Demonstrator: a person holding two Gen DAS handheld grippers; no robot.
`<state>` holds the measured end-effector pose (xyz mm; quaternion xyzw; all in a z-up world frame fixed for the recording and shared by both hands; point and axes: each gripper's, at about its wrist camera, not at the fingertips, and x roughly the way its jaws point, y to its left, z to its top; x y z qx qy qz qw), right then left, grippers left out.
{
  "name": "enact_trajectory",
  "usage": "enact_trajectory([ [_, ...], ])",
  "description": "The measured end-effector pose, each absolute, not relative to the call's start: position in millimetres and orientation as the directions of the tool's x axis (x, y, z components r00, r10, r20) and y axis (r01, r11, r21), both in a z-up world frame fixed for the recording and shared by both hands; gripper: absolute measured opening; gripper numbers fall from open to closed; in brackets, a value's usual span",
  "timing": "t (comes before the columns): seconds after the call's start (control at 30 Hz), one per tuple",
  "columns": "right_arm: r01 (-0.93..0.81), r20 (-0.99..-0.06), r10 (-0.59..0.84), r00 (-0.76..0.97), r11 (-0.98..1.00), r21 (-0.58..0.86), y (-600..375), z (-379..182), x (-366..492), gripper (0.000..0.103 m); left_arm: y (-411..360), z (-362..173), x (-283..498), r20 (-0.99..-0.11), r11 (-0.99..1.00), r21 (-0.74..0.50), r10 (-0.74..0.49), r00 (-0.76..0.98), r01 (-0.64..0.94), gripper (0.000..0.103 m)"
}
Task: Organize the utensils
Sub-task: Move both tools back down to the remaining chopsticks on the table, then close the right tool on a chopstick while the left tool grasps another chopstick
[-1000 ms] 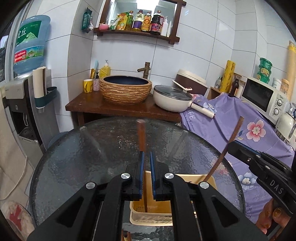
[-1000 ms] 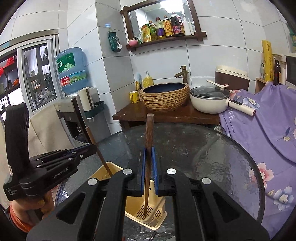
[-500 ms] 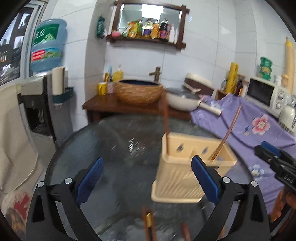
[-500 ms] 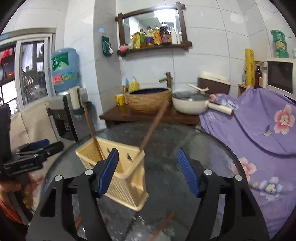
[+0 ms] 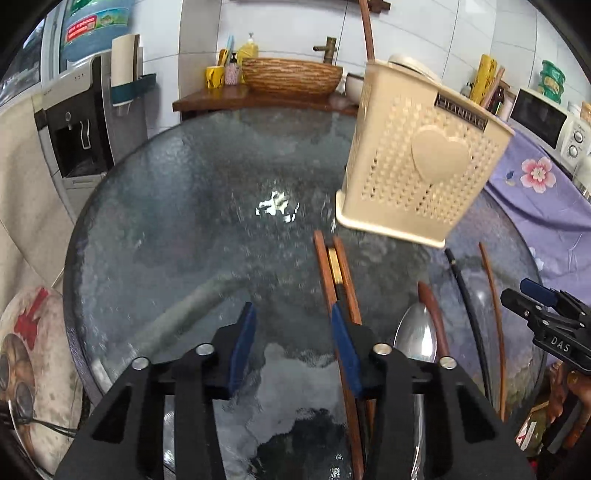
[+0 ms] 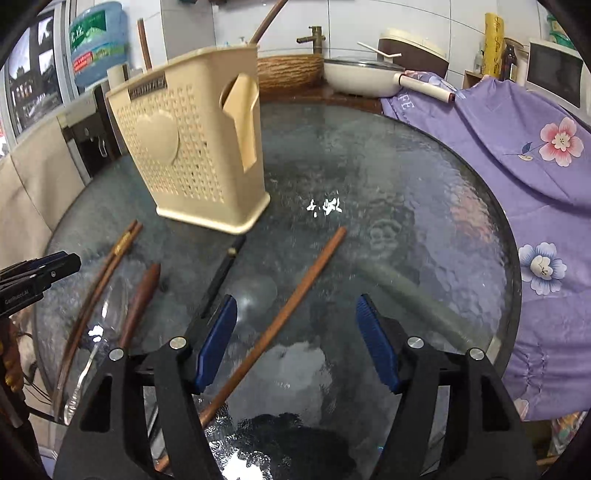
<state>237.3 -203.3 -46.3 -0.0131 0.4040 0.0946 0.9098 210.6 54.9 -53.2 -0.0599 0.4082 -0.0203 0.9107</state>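
Observation:
A beige perforated utensil holder point(image 5: 417, 162) point(image 6: 199, 147) stands on the round glass table point(image 5: 192, 221), with brown chopsticks point(image 5: 367, 29) point(image 6: 142, 40) sticking up out of it. My left gripper point(image 5: 293, 332) hangs low over the glass with its jaws closing and only bare glass between them. A brown chopstick pair with a gold band point(image 5: 336, 273) point(image 6: 110, 266) runs along its right finger. My right gripper point(image 6: 297, 332) is also closing. A single brown chopstick point(image 6: 295, 295) lies slantwise on the table between its jaws, untouched by the pads.
A metal spoon point(image 5: 415, 339), a wooden-handled utensil point(image 6: 142, 295) and a black chopstick point(image 6: 225, 273) lie on the glass near the front. Behind the table are a wooden counter with a woven basin point(image 5: 291, 75) and a pan point(image 6: 362, 77). A purple flowered cloth point(image 6: 517, 155) covers the right side.
Both grippers let go of the chopsticks they held over the holder, opened, and sank to the tabletop. The left jaws have narrowed again from wide.

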Motion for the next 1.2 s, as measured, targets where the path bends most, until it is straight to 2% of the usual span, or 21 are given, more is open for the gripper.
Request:
enact_trajectory([
  [0.07,-0.166,-0.745,0.135,0.654,0.986,0.033,-202,-52,237,0.054,54,-56,210,-0.745,0.990,-0.138,-0.099,0.659,-0.006,0.034],
  [0.13,-0.164,-0.752,0.139,0.645,0.986,0.042,-202,-56,236,0.049,53,-57,207,-0.744,0.991,-0.136,-0.100,0.660,-0.004,0.033],
  [0.53,-0.193,-0.773,0.132,0.620,0.981,0.012,-190,-65,232,0.045,43,-68,206,-0.760,0.989,-0.150,-0.124,0.638,0.013,0.027],
  [0.77,-0.202,-0.775,0.135,0.617,0.979,0.010,-190,-65,232,0.044,34,-65,201,-0.756,0.986,-0.161,-0.145,0.638,0.034,0.027],
  [0.9,-0.207,-0.775,0.136,0.617,0.978,0.006,-190,-65,231,0.044,29,-66,201,-0.761,0.994,-0.108,-0.106,0.641,0.036,0.026],
  [1.1,-0.242,-0.779,0.149,0.610,0.970,-0.005,-189,-65,231,0.038,33,-66,198,-0.767,0.994,-0.102,-0.096,0.635,0.027,0.025],
  [1.2,-0.256,-0.788,0.160,0.594,0.967,0.004,-195,-64,233,0.031,38,-66,200,-0.770,0.995,-0.094,-0.086,0.632,0.021,0.025],
])
